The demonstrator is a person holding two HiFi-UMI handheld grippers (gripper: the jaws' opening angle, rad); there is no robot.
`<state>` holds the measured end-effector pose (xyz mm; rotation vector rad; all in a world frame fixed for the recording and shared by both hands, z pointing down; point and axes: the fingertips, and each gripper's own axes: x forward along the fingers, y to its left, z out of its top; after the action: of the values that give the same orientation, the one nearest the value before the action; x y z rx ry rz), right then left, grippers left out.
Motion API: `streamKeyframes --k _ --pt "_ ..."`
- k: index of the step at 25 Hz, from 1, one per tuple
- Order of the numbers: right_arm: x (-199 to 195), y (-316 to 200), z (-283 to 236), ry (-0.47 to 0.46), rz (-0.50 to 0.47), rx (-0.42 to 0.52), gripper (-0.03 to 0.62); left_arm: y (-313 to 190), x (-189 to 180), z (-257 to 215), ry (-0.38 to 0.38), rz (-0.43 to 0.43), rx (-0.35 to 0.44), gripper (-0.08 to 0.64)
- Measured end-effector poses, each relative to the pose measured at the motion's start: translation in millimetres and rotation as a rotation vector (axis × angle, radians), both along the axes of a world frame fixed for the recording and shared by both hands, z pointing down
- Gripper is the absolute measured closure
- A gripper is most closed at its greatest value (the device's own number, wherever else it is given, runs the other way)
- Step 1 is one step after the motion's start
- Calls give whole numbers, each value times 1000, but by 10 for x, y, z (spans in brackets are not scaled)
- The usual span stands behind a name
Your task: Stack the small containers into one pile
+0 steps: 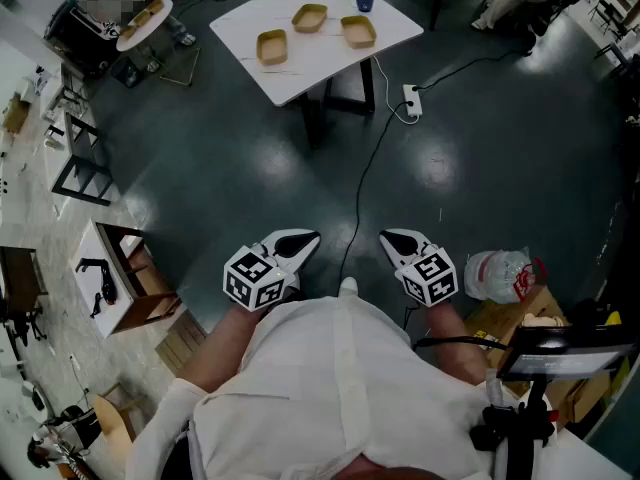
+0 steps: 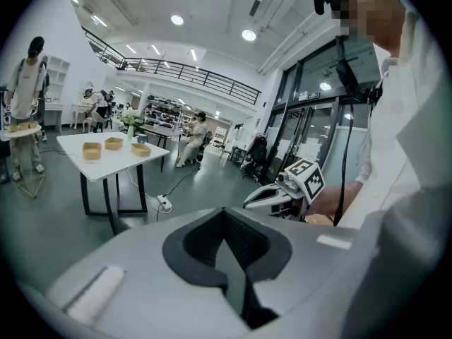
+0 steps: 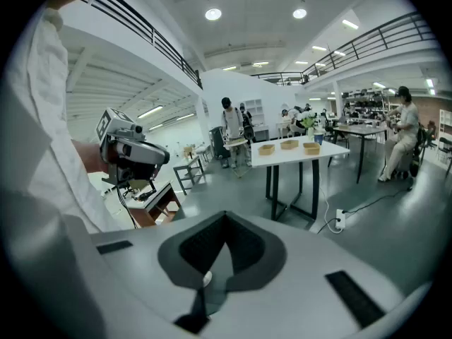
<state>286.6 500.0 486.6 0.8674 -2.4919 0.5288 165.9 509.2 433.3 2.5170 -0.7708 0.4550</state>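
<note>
1. Head view: three containers (image 1: 309, 17) sit apart from one another on the white table (image 1: 300, 76), well away across the floor. The left gripper (image 1: 300, 241) and right gripper (image 1: 395, 240) are held near the body.
2. Left gripper view: the jaws are together, with nothing between them.
3. Right gripper view: the jaws are likewise closed and empty. The containers look light and thin-walled, so they probably flex; pinch one wall gently at the rim.

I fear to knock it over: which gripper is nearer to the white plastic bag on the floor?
Right. The right gripper is just left of the white plastic bag in the head view; the left gripper is farther left, beyond the right one.
</note>
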Motion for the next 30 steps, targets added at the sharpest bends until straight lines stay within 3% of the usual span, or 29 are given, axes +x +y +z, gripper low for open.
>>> streamKeyframes --k 7,12,18,22,26,30 --pt "-96 -309 100 7 -5 -1 589 -289 -229 124 -2 -59 -8 554" --pt "-189 -729 153 24 12 -10 589 -756 -335 160 19 -41 6 552" --pt "-230 -1599 31 23 103 -29 589 -1731 -402 102 81 21 24 552" --pt "-282 -2242 -120 35 145 -17 589 -2342 -462 -127 102 67 82 552" --pt "-436 -2825 -217 32 187 5 588 -2751 -767 -139 98 84 86 552" --pt "-609 -3312 -192 43 198 4 588 -3023 -1119 -43 97 37 58 552"
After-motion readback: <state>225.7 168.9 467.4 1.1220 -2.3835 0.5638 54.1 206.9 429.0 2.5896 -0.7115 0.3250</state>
